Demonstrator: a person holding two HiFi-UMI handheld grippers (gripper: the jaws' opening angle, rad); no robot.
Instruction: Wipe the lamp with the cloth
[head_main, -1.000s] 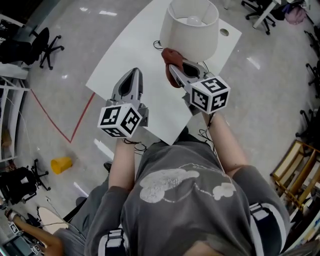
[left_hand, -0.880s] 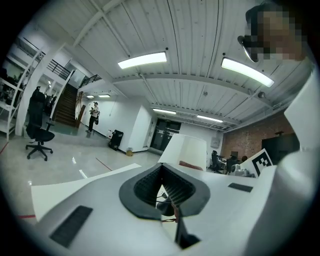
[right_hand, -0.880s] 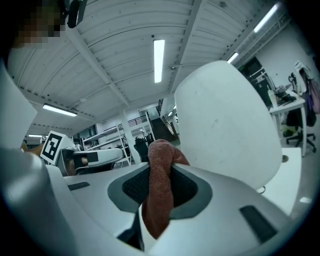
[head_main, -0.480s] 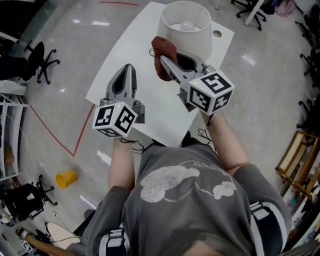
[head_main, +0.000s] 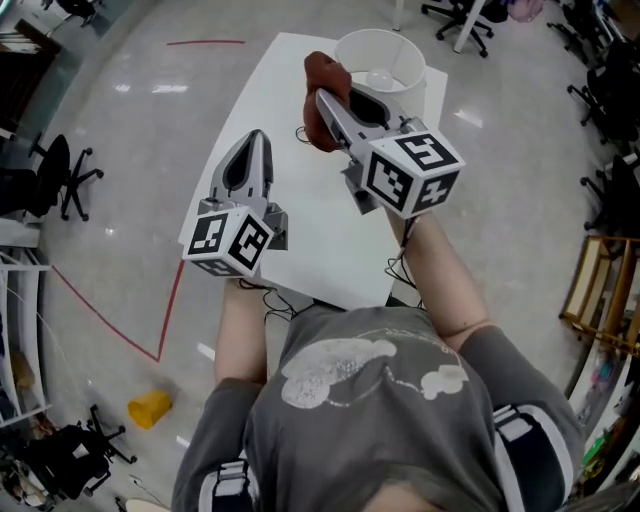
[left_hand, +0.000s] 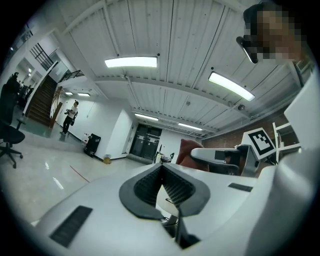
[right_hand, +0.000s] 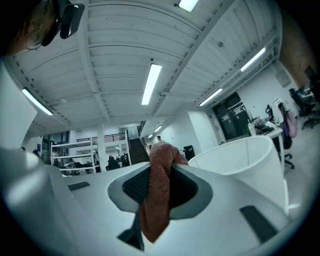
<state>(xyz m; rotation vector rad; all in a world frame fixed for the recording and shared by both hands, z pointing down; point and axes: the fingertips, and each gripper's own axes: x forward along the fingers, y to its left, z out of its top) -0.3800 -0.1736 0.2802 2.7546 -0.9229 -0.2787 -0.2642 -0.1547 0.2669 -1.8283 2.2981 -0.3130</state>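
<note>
A white lamp (head_main: 380, 70) with a round shade and a bulb inside stands at the far end of the white table (head_main: 270, 120). My right gripper (head_main: 325, 95) is shut on a rust-red cloth (head_main: 322, 85), held raised just left of the shade. In the right gripper view the cloth (right_hand: 159, 192) hangs between the jaws, with the lamp shade (right_hand: 240, 162) close at the right. My left gripper (head_main: 254, 145) is shut and holds nothing, hovering over the table's left part. In the left gripper view the cloth (left_hand: 189, 151) shows past the tips of the left gripper (left_hand: 162, 167).
A black cable (head_main: 302, 135) lies on the table by the lamp base. Office chairs (head_main: 60, 180) stand on the floor at left and at the far right. A yellow object (head_main: 150, 407) lies on the floor at lower left. Red tape lines (head_main: 110, 315) mark the floor.
My right gripper has lifted the cloth up and slightly left, from the shade's lower side to near its rim. The head view has shifted, so the table appears farther up. The left gripper stays about the same.
</note>
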